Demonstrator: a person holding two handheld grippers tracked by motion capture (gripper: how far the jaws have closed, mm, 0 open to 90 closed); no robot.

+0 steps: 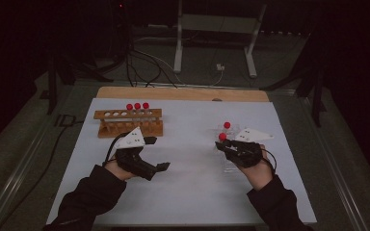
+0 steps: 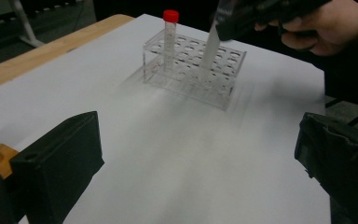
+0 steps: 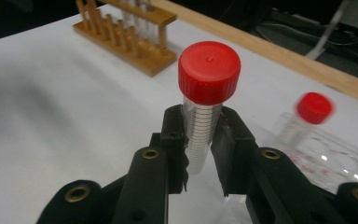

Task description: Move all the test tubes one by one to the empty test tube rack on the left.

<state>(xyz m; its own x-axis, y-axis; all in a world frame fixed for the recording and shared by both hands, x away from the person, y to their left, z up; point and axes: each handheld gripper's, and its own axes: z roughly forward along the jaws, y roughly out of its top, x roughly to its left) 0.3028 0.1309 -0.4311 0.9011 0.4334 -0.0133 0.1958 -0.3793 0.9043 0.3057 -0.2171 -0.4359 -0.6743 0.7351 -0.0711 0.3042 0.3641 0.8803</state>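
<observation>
The tube is clear plastic with a glossy red cap. One rack is clear plastic, the other wood.

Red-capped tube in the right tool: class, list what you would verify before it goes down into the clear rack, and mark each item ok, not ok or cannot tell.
1. Right tool shut on the held tube, pads just under the cap: ok.
2. Cap seated on the held tube: ok.
3. Held tube above the clear rack: ok.
4. Tube tip lined up with a free hole: cannot tell; the picture is blurred there.
5. Free holes in the clear rack: ok; one other tube stands in it.
6. Left tool open and well away, near the wooden rack: ok.
</observation>
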